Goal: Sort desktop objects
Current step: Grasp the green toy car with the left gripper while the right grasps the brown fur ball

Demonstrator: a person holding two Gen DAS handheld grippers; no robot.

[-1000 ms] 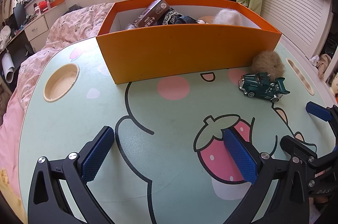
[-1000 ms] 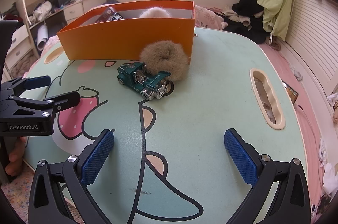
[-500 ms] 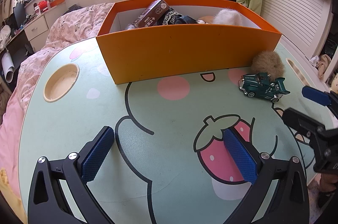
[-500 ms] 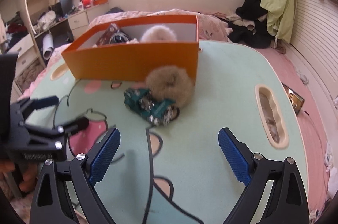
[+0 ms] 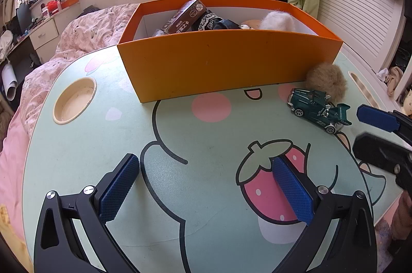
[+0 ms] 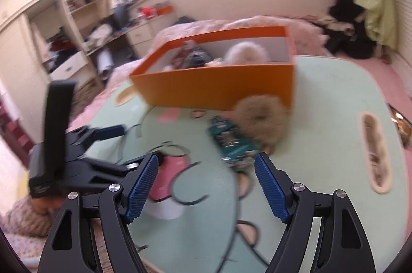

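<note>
the right gripper (image 6: 206, 185) hung open and empty before the green toy car (image 6: 233, 142) — best straddled squarely, clear of the fluffy scrunchie (image 6: 261, 118) — the left gripper (image 5: 206, 185) idled open, empty.

On the mint-green cartoon-printed table (image 5: 77, 144), the orange cardboard box (image 5: 226, 66) sits toward the far side. A brown fluffy pom-pom (image 5: 326, 80) rests against its near right corner — the small green toy car (image 5: 318, 109) lies just before it, touching. A round recessed cup holder (image 5: 74, 99) lies left of the box.
</note>
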